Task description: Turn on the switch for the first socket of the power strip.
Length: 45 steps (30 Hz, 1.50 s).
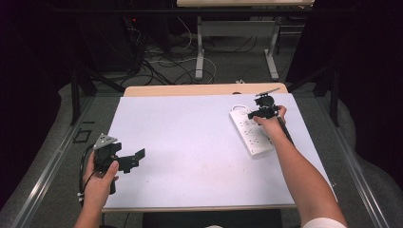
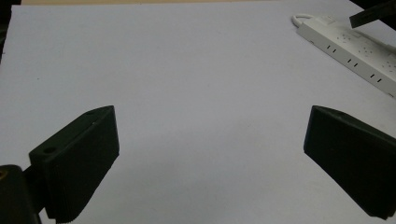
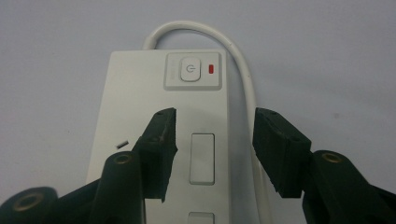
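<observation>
White power strip (image 3: 159, 116) near the tabletop's far right edge: we hover our right gripper (image 3: 212, 140), jaws half open and empty, short of its lit switch (image 3: 190, 71), likely pressing next; left gripper (image 2: 210, 158) wide open, idle.

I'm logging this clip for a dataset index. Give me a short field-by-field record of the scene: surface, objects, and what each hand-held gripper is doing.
surface: white table top
object: white power strip, lying flat at the right side of the table
switch: power button at the strip's cord end, red indicator beside it
cord: white cable looping out from that end
left hand-held gripper: open, near the table's left front, nothing between its jaws
right hand-held gripper: open, over the strip short of the power button
contact: cannot tell whether the right jaws touch the strip
</observation>
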### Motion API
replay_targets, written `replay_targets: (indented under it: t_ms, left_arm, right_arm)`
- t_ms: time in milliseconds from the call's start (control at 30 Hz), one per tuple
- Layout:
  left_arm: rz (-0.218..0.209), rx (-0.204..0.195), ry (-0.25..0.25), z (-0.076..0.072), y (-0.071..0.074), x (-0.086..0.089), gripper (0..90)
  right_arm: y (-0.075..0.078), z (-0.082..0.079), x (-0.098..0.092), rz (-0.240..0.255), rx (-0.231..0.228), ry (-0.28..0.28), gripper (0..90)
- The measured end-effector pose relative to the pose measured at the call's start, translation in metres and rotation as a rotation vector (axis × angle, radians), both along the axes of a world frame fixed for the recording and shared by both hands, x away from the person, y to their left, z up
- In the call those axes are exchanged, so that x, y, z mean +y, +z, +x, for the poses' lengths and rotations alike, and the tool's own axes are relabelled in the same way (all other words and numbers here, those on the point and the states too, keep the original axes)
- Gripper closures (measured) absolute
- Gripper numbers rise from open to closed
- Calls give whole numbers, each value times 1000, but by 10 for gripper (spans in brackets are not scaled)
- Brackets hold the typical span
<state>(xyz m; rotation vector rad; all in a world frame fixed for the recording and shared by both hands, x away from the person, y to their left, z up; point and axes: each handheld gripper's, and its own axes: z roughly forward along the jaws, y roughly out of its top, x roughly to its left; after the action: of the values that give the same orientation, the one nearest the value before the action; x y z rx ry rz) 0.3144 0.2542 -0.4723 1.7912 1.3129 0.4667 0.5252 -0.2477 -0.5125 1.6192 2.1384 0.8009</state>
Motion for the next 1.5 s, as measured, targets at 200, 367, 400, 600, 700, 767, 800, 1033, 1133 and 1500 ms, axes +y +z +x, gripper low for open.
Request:
replay_targets:
  t_ms: [200,367,400,600,700,767,800,1033,1133,1500]
  left_arm:
    - [2,1,-2,0,0,0,34]
    - [-1,0,0,0,0,0,35]
    - [0,1,0,0,0,0,34]
    - [2,4,-2,0,0,0,34]
    - [1,3,0,0,0,0,34]
    - [0,1,1,0,0,0,34]
    - [-1,1,3,0,0,0,34]
    - [0,3,1,1,0,1,35]
    - [-1,2,0,1,0,0,35]
    - [-3,2,2,0,0,0,34]
  right_arm:
    - [3,-2,1,-1,-5,14,465]
    - [6,-4,1,-5,-11,22,424]
    - [6,-4,0,-10,-14,25,423]
    - [10,-7,0,23,-14,35,410]
    - [13,-10,0,30,-22,28,398]
    - [14,-11,-2,37,-22,36,394]
    - [15,-11,-2,40,-29,30,382]
    - [18,-13,-6,36,-33,29,347]
    - [20,-14,-7,48,-32,24,339]
    - [26,-19,-6,46,-40,48,241]
